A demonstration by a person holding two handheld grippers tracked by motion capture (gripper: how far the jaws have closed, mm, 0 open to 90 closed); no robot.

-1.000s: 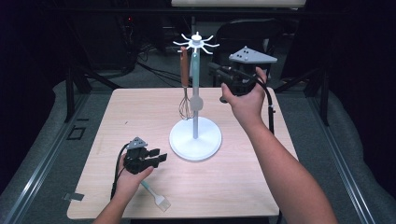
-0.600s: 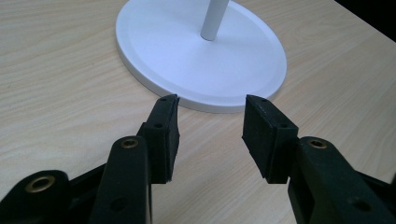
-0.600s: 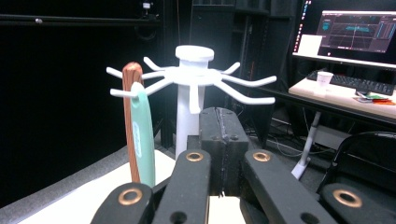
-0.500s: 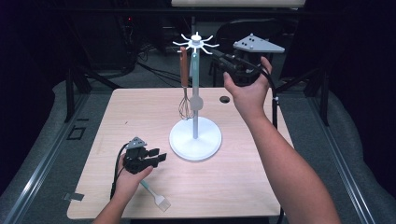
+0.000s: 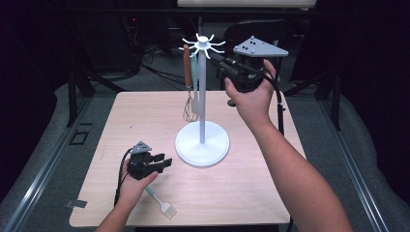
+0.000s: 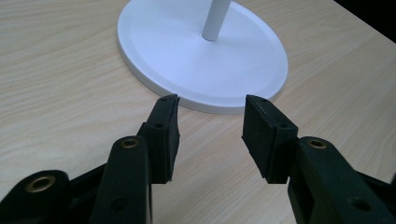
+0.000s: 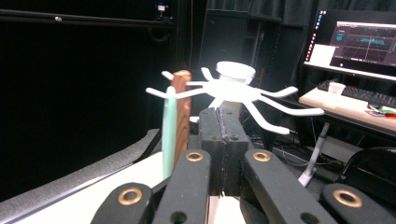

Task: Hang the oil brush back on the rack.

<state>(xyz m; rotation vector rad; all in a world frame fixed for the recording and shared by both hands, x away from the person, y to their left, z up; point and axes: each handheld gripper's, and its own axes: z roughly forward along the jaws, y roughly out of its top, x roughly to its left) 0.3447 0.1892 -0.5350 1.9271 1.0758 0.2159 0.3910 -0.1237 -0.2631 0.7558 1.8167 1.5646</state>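
A white utensil stand (image 5: 202, 87) rises from a round base (image 5: 202, 143) at mid table, with a ring of hooks (image 5: 203, 44) on top. From the hooks hang a whisk with a brown wooden handle (image 5: 186, 72) and a spatula with a mint handle (image 5: 195, 104). My right gripper (image 5: 226, 63) is held high just right of the hooks, jaws shut with nothing seen between them. In the right gripper view the hooks (image 7: 233, 86) and both handles (image 7: 176, 121) stand just beyond the shut gripper (image 7: 223, 121). My left gripper (image 5: 163, 163) rests open on the table, empty, facing the base (image 6: 201, 51).
A pastry brush with a teal handle (image 5: 161, 203) lies on the table near the front edge, by the left hand. A small dark round object (image 5: 232, 102) sits on the table under the right hand. A monitor (image 7: 359, 44) and a desk stand beyond the table.
My right gripper has risen and moved left toward the stand's hooks. The left gripper has stayed still on the table.
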